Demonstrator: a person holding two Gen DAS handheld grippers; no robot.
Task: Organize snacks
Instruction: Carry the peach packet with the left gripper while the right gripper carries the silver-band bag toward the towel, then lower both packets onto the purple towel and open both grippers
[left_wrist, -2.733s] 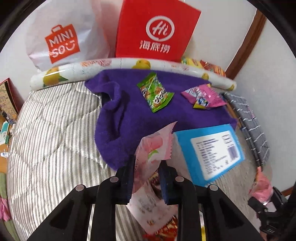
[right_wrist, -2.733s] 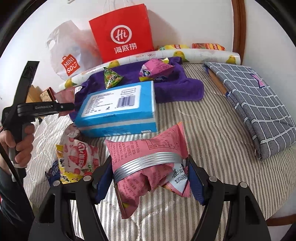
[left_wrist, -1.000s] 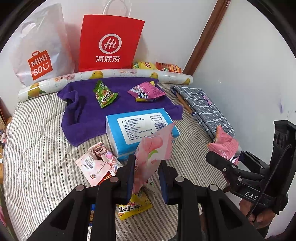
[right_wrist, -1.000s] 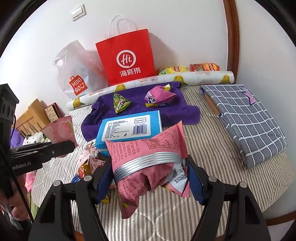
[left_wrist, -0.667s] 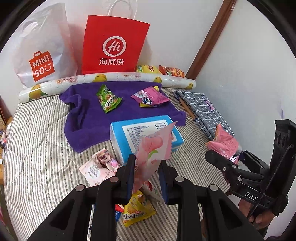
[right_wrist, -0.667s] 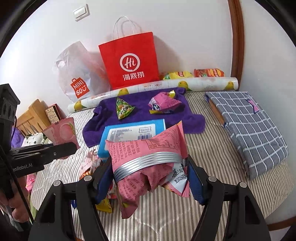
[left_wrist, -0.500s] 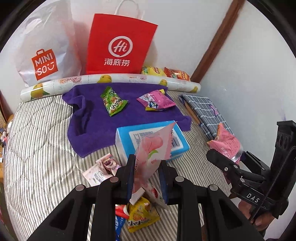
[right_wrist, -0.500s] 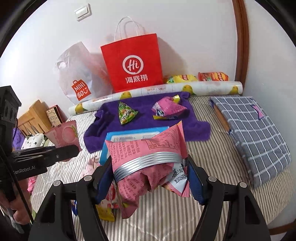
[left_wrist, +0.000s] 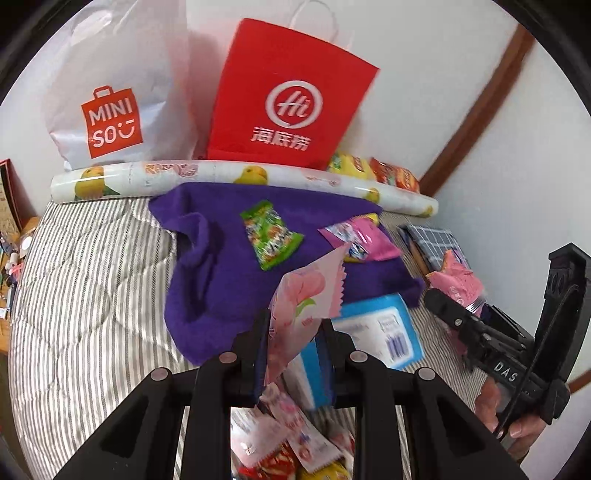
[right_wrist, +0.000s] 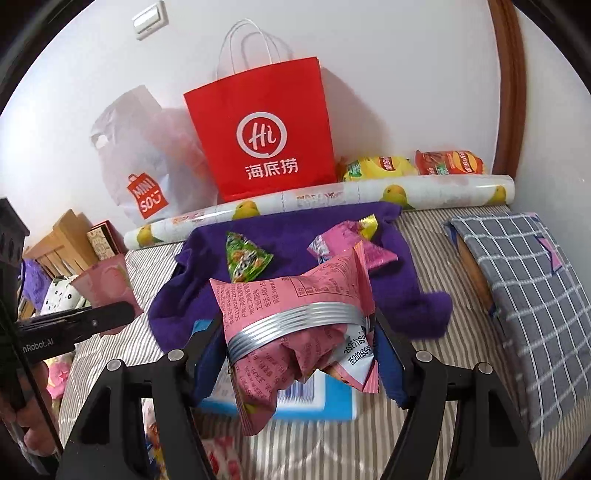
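My left gripper is shut on a thin pale pink peach packet, held up over the near edge of the purple towel. A puffy pink snack bag with a silver band sits clamped in my right gripper, above the blue box. On the towel lie a green candy packet and a magenta packet. From the left wrist view the right gripper shows at the right with its pink bag. The left gripper appears at the left of the right wrist view.
A red paper bag and a white plastic bag lean on the wall behind a patterned roll. Chip bags sit beside them. A grey checked cushion lies right. Several loose snacks lie on the striped bed.
Both grippers have moved forward toward the purple towel and the bags, each still holding its packet; the blue box now lies under them.
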